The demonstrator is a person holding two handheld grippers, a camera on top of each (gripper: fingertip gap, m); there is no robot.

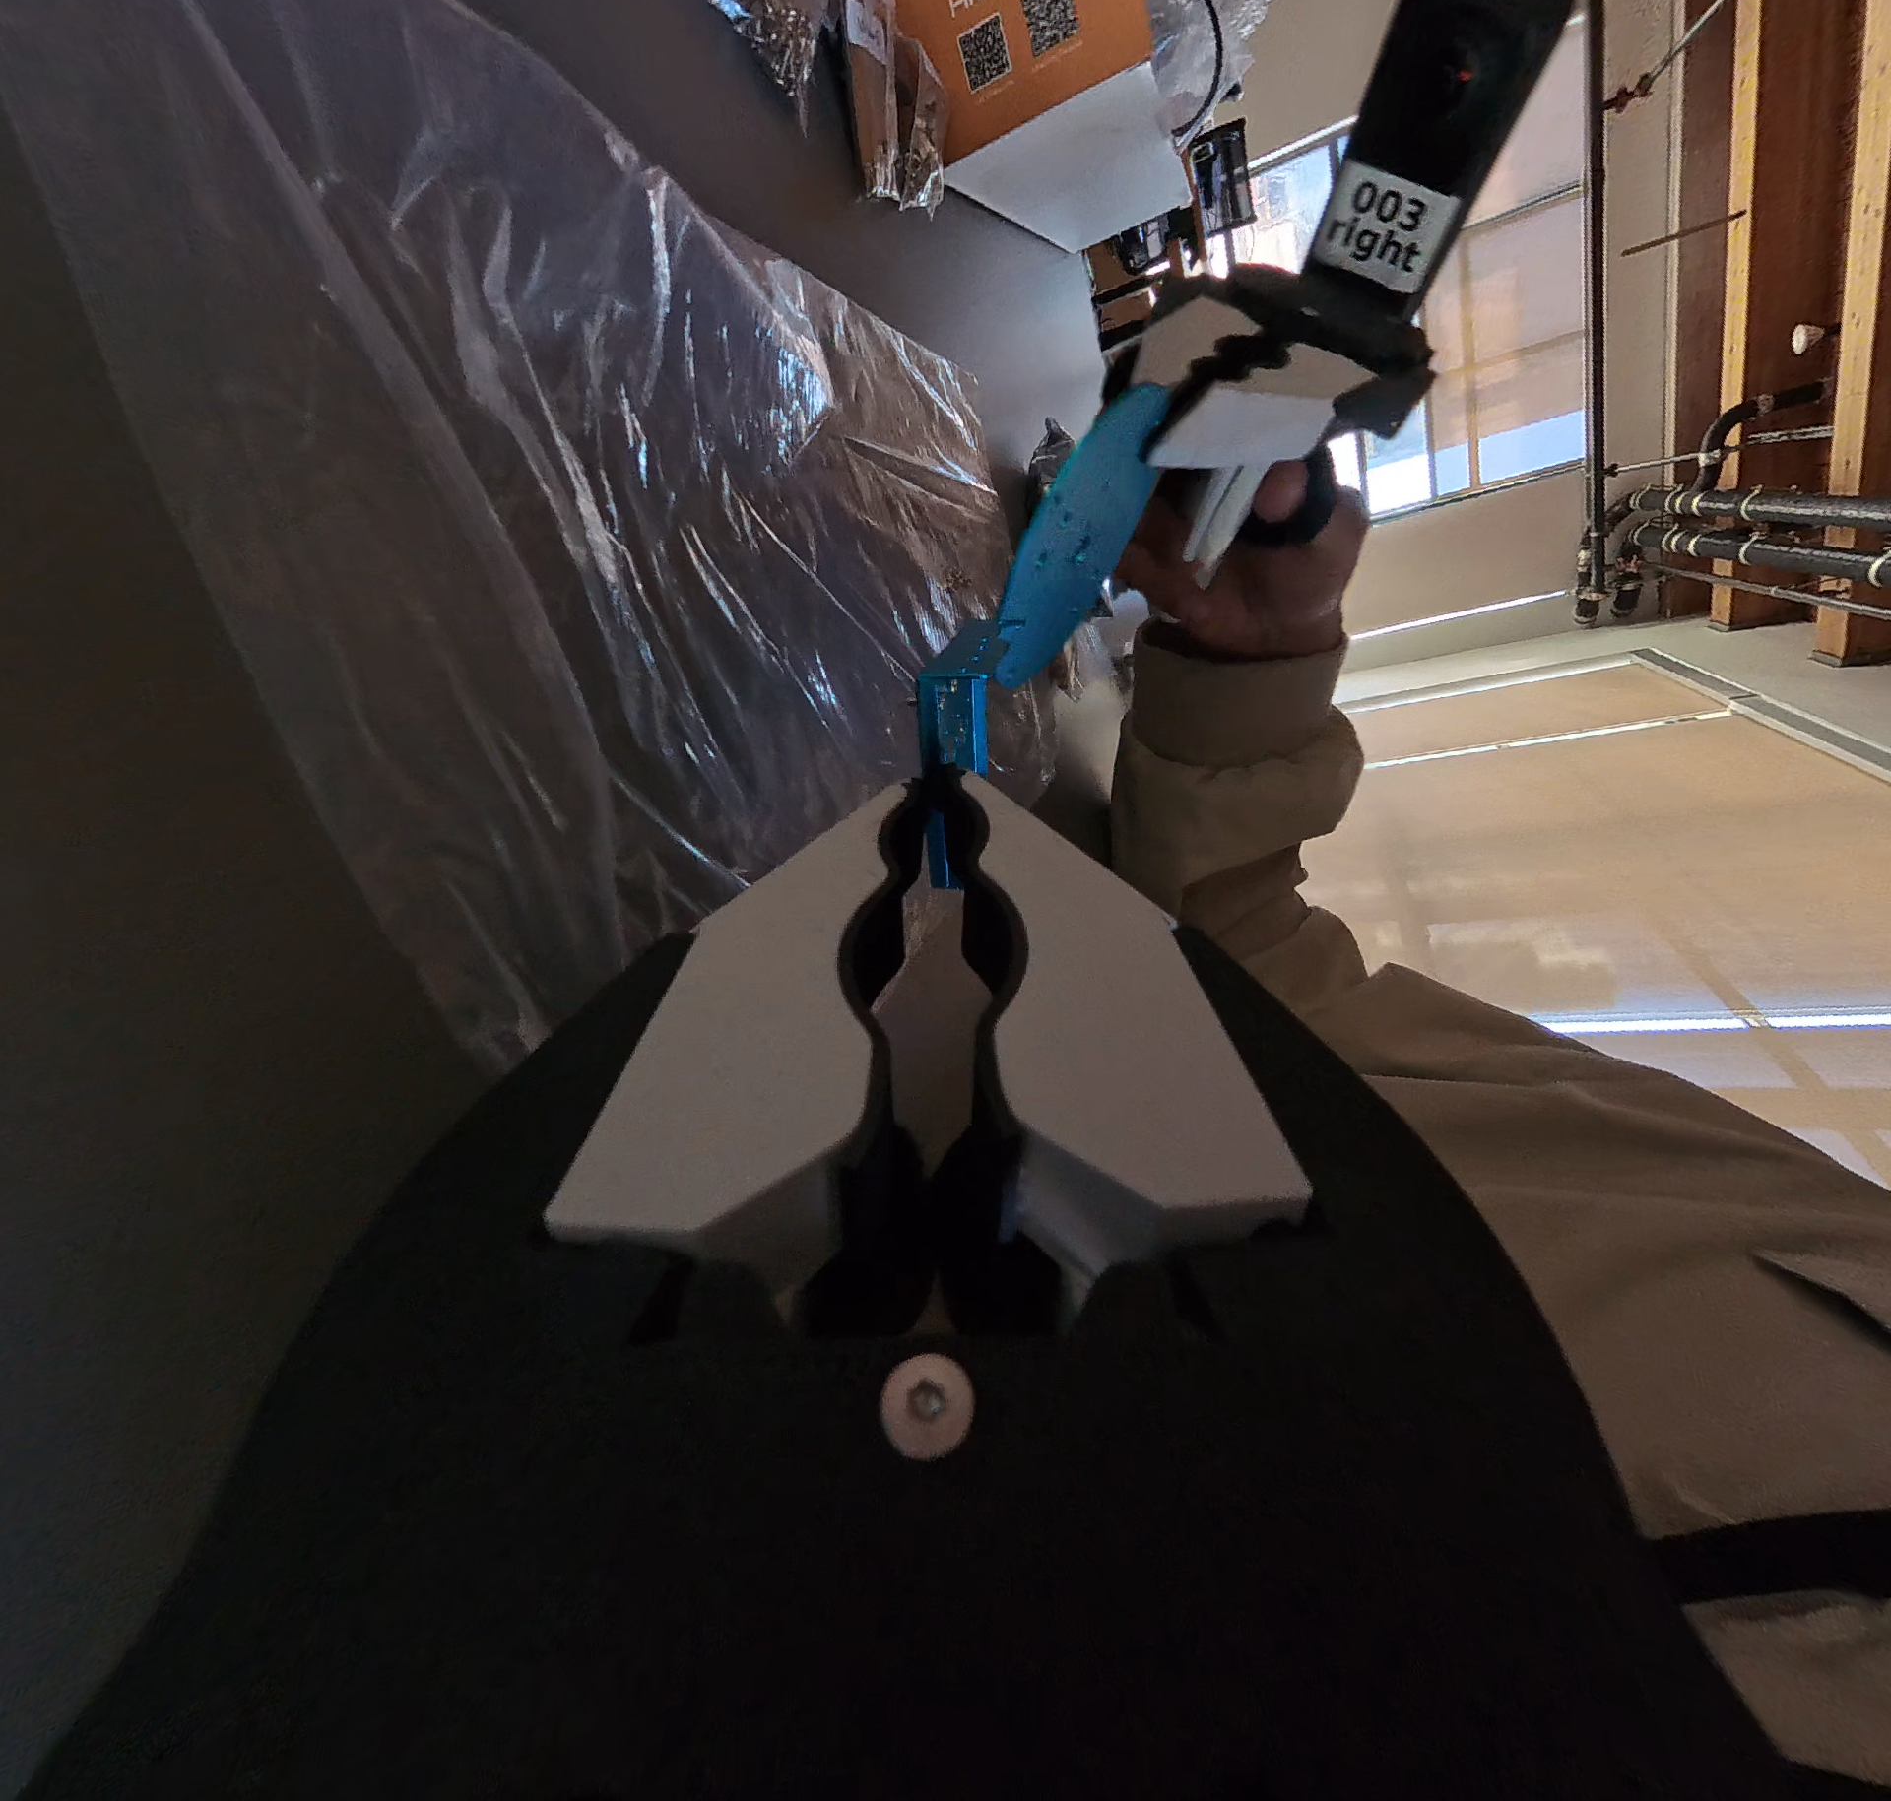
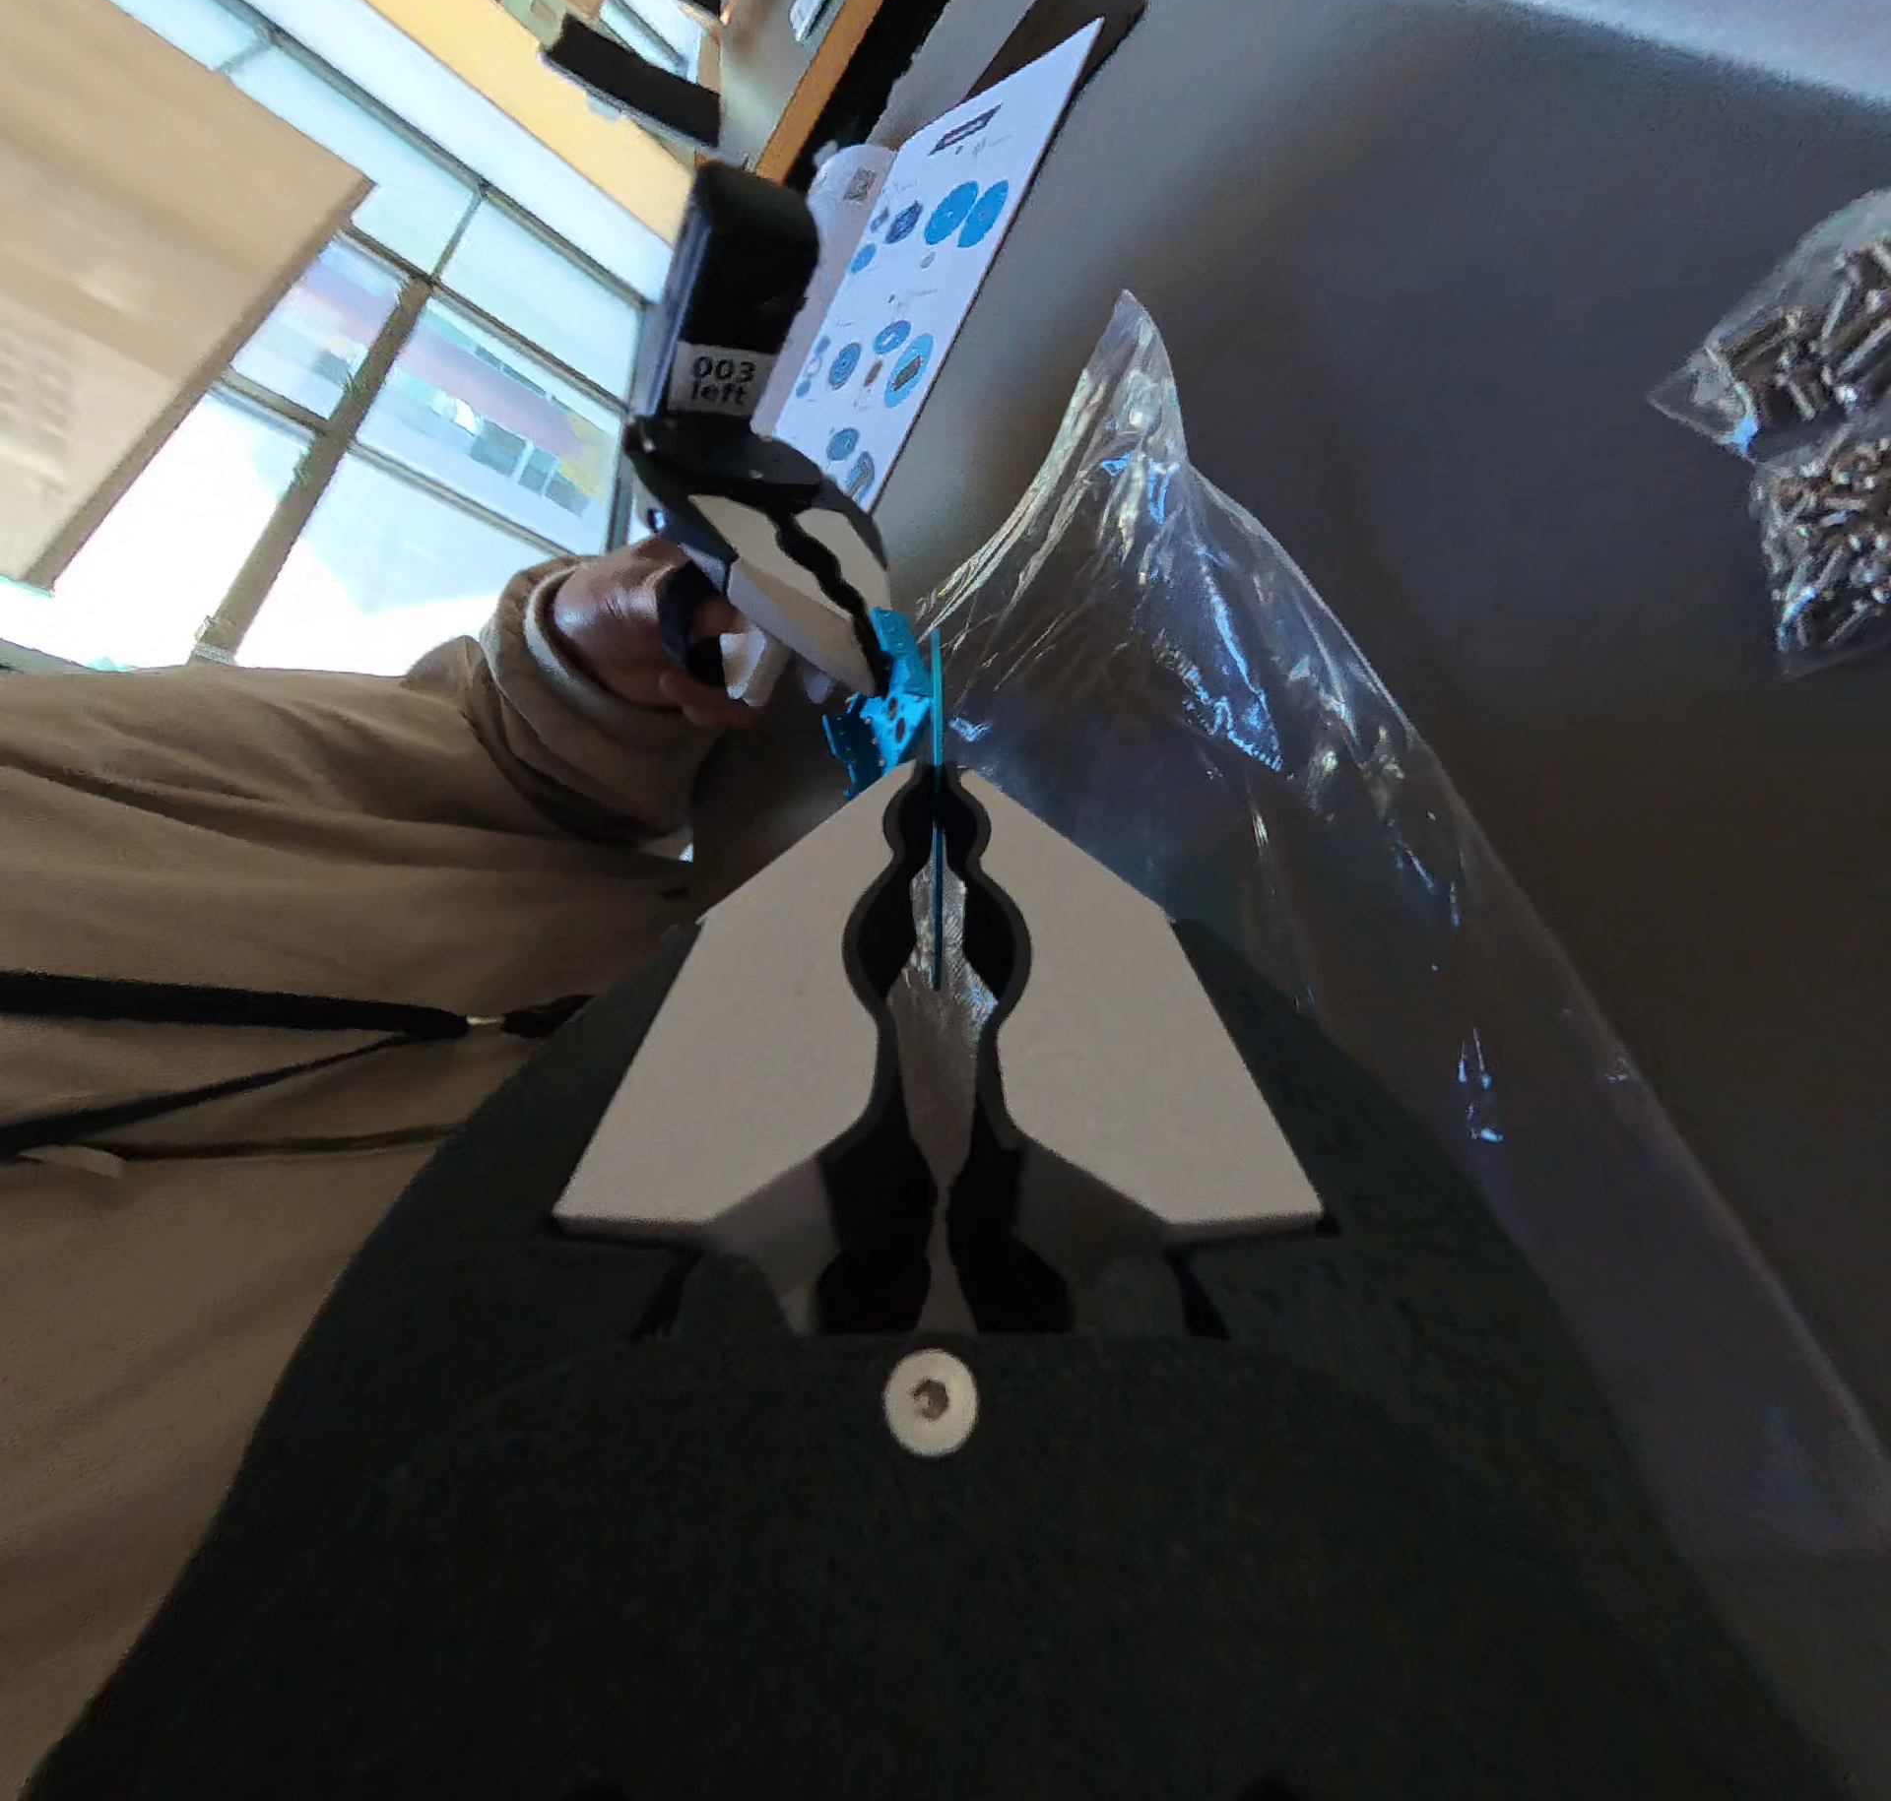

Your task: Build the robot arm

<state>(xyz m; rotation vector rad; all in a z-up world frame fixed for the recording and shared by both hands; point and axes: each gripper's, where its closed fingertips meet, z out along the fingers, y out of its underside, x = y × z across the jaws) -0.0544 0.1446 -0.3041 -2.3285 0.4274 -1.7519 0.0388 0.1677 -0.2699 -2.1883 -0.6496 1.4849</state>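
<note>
The left claw [image 1: 936,790] is closed on a small blue metal bracket [image 1: 954,729], pinched right at its fingertips. The right claw [image 2: 936,780] is closed on a thin blue plate [image 2: 936,831], seen edge-on between its jaws; in the left wrist view the same plate [image 1: 1074,534] shows as a long flat blue piece running from the right claw [image 1: 1156,412] down to the bracket, and the two parts touch at the bracket's far end. Both are held up in the air beside the grey desk [image 2: 1433,217]. Behind them lies a large clear plastic bag [image 2: 1228,678]. An orange box [image 1: 1023,23] stands farther off, and small bags of screws [image 2: 1832,483] and a printed sheet [image 2: 952,248] lie on the desk
</note>
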